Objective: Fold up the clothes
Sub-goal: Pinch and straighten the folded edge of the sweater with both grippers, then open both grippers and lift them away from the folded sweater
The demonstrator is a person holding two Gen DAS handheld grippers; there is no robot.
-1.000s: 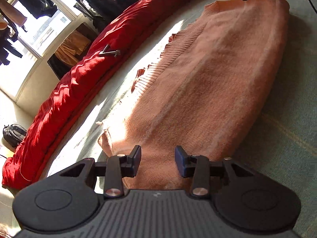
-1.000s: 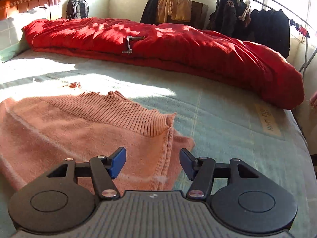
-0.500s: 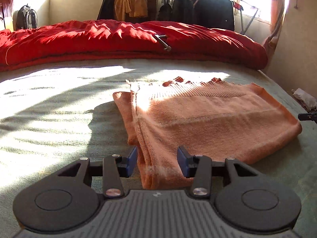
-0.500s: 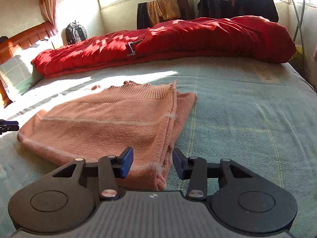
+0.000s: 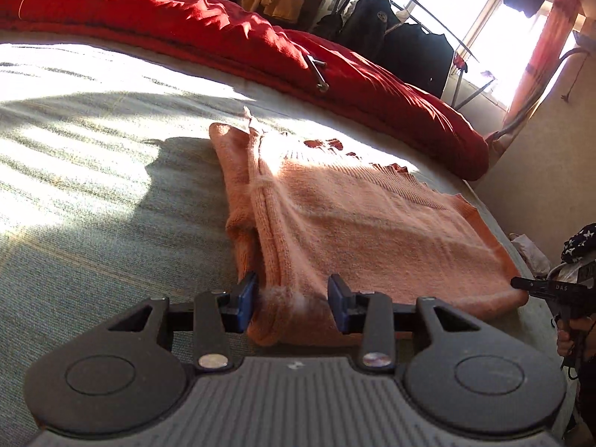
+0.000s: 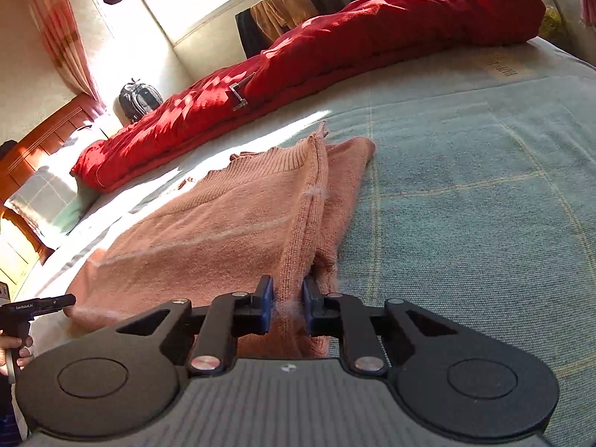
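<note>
A salmon-pink knitted sweater (image 5: 365, 219) lies folded lengthwise on the green bed cover (image 5: 93, 186). My left gripper (image 5: 292, 305) is open, its jaws straddling the sweater's near left corner. In the right wrist view the same sweater (image 6: 223, 219) stretches away to the left. My right gripper (image 6: 287, 305) has closed to a narrow gap on the sweater's near right corner, pinching the thick folded edge. Each gripper shows at the other view's edge: the right one (image 5: 551, 290) and the left one (image 6: 33, 307).
A red duvet (image 5: 223, 33) lies rolled along the far side of the bed, with a metal bracket (image 5: 316, 70) on it. Dark clothes hang on a rack (image 5: 402, 44) by the window. A wooden headboard (image 6: 44, 130), a pillow (image 6: 44, 190) and a backpack (image 6: 139, 98) are at the left.
Both grippers dropped to the sweater's near corners. The right jaws closed on the folded edge; the left jaws stayed open around its corner.
</note>
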